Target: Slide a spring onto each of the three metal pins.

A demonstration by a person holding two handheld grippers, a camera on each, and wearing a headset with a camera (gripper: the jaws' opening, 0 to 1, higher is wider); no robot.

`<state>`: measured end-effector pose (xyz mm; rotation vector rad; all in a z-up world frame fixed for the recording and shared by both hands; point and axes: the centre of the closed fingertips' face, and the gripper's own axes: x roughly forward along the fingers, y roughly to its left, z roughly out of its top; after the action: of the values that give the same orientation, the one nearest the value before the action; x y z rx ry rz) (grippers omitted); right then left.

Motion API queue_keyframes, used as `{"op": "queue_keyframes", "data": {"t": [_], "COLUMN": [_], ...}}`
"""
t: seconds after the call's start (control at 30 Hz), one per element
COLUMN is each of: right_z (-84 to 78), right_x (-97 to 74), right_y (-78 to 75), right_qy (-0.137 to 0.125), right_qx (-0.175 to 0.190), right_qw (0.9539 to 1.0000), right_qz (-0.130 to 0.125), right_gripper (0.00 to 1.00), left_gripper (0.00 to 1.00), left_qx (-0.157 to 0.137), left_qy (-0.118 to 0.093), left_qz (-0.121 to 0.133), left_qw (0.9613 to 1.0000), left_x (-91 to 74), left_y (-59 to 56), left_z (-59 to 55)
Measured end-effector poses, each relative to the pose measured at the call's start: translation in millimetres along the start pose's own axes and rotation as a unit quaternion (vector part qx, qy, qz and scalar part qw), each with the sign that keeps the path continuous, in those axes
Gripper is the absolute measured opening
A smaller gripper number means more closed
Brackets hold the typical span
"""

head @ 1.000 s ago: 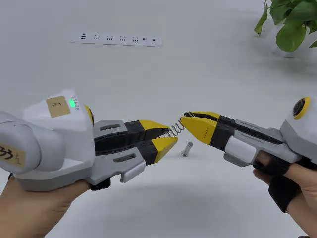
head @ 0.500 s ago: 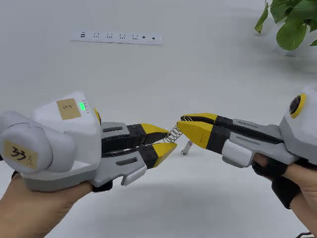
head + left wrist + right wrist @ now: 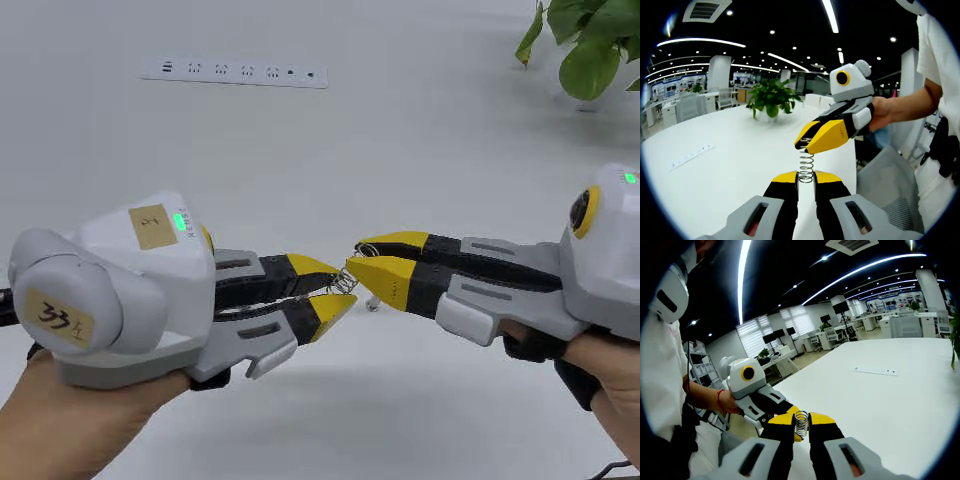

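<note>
**Spring (image 3: 806, 164) clamped at both ends**

The spring is held up off the table (image 3: 430, 140), caught between two tips. Left of the spring, the jaws of the left gripper (image 3: 806, 176) are closed on one end. Right of the spring, the jaws of the right gripper (image 3: 801, 418) are clamped on the other. A power strip (image 3: 235, 75) is seen well beyond the spring.

One spring (image 3: 806, 167), one metal pin (image 3: 372, 304) half hidden, and two claws: the left claw (image 3: 806, 176) and the right claw (image 3: 801, 419). One worktop (image 3: 450, 150) carries one power strip (image 3: 235, 74) and one potted plant (image 3: 585, 45).
</note>
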<state>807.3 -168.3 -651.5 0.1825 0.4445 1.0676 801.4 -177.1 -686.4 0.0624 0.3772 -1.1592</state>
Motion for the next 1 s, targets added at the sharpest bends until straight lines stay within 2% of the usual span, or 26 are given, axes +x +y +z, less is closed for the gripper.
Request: {"op": "queue_keyframes", "data": {"t": [0.23,1.0], "right_z": [0.9,1.5], "right_x": [-1.1,-2.0], "right_y": [-2.3,-1.1], "right_qy": [0.003,0.010], "right_qx": [-0.010,-0.023], "right_qw": [0.9999,0.9997], "right_qz": [-0.002,-0.002], "right_gripper": [0.11,0.12], "left_gripper": [0.12,0.10], "left_qx": [0.006,0.018], "left_qy": [0.008,0.009], "left_qz": [0.001,-0.008], "left_qw": [0.9999,0.9998], "left_x": [1.0,2.9], "left_y": [-0.4,-5.6], "left_z": [-3.5,0.7]}}
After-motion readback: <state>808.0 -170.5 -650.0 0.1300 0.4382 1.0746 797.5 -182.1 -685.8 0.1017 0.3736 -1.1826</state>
